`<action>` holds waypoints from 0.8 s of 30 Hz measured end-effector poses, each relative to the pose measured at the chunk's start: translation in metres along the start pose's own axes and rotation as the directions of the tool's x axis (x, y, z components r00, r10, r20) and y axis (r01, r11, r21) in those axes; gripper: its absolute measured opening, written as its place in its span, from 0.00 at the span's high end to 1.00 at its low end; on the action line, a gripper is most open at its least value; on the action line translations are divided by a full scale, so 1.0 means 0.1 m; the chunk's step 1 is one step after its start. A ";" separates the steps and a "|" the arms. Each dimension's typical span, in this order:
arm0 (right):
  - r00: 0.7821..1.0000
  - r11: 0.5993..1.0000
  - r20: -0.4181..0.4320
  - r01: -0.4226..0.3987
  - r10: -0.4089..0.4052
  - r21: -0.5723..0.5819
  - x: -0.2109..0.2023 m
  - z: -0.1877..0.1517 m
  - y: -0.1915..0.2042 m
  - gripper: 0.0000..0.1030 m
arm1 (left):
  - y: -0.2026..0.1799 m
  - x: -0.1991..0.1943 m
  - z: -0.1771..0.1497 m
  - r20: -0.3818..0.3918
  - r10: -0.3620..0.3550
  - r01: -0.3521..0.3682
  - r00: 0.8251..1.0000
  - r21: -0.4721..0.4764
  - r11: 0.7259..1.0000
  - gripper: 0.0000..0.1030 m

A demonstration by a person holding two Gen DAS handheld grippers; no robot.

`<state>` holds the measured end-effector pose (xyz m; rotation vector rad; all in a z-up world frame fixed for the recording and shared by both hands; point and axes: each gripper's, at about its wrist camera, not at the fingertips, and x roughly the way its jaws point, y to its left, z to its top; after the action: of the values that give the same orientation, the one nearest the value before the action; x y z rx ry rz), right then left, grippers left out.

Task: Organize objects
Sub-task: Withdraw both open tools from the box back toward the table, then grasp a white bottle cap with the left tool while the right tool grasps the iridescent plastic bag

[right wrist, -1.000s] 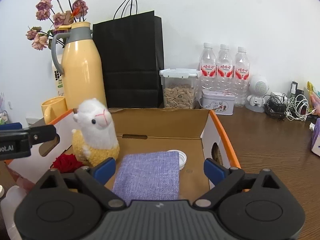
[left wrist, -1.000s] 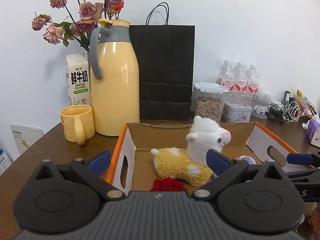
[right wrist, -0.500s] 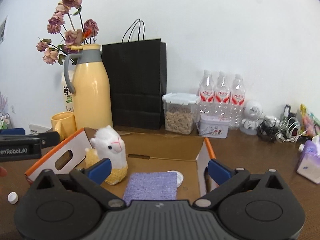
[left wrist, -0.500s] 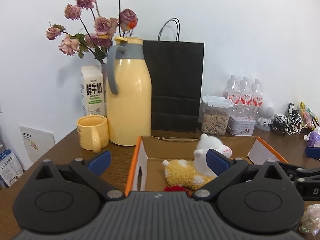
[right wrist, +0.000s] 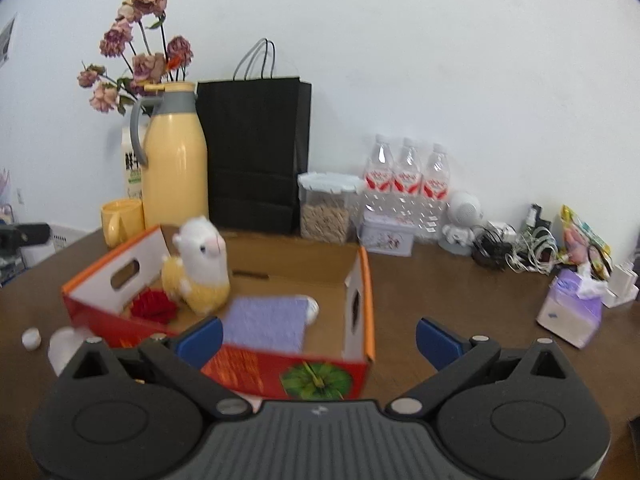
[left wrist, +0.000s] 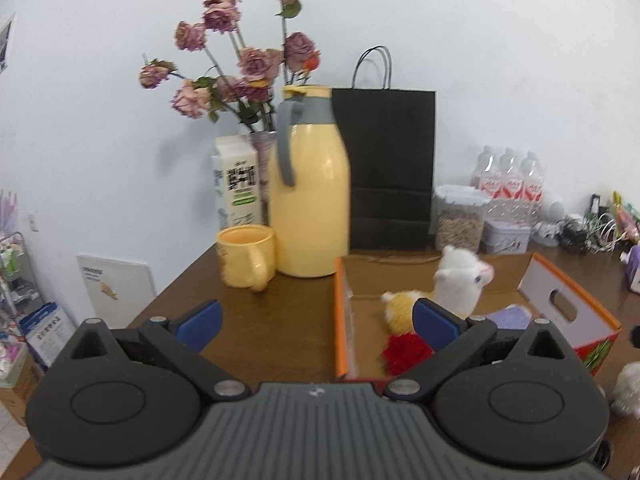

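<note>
Both grippers stood wide apart with nothing between their blue pads: the left gripper (left wrist: 316, 318) hung over bare brown table (left wrist: 280, 316) beside the cardboard box (left wrist: 342, 320), and the right gripper (right wrist: 318, 338) hung above the box's near red wall (right wrist: 288, 372).

Inside the box sat an alpaca plush (right wrist: 200, 264), upright at the left end, with a red flower-like thing (right wrist: 154, 306) just beside it and a lilac cloth (right wrist: 264, 322) lying flat on the floor. A white lid (right wrist: 312, 308) peeked from under the cloth's far corner, mostly covered. In the left wrist view the right finger (left wrist: 434, 322) hid part of the plush's yellow body and the red thing, and the cloth showed only as a sliver.

Outside the box, at its left, lay a small white cap (right wrist: 31, 338) and a pale blurred shape (right wrist: 66, 346), possibly a bag or bottle; motion blur kept it unreadable. A furry white object (left wrist: 628, 390) was cut off at the edge of the left view.

Behind stood a yellow jug (left wrist: 308, 196), a yellow mug (left wrist: 246, 256), a milk carton (left wrist: 236, 184) partly hidden by the jug, dried roses (left wrist: 240, 64) and a black paper bag (left wrist: 386, 168).
</note>
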<state>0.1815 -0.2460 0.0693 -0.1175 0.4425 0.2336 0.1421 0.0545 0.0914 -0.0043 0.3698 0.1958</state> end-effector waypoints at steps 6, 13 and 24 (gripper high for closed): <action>0.997 1.000 -0.078 0.027 -0.026 0.002 -0.04 -0.32 -0.15 0.00 | 0.27 -0.05 -0.21 -0.057 0.045 -0.044 0.997 0.015 0.999 0.00; 0.988 0.998 -0.146 0.053 -0.049 0.020 0.00 -0.65 -0.27 0.00 | 0.55 0.05 -0.50 -0.150 0.093 -0.090 0.984 0.023 0.996 0.00; 0.981 0.996 -0.183 0.073 -0.063 0.047 0.18 -0.84 -0.37 0.00 | 0.70 0.36 -0.85 -0.295 0.110 -0.109 0.949 0.020 0.994 0.00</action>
<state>0.1723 -0.2913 -0.0121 -0.1019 0.6241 0.1438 0.1316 0.1263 0.0016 -0.0098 0.6703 0.3061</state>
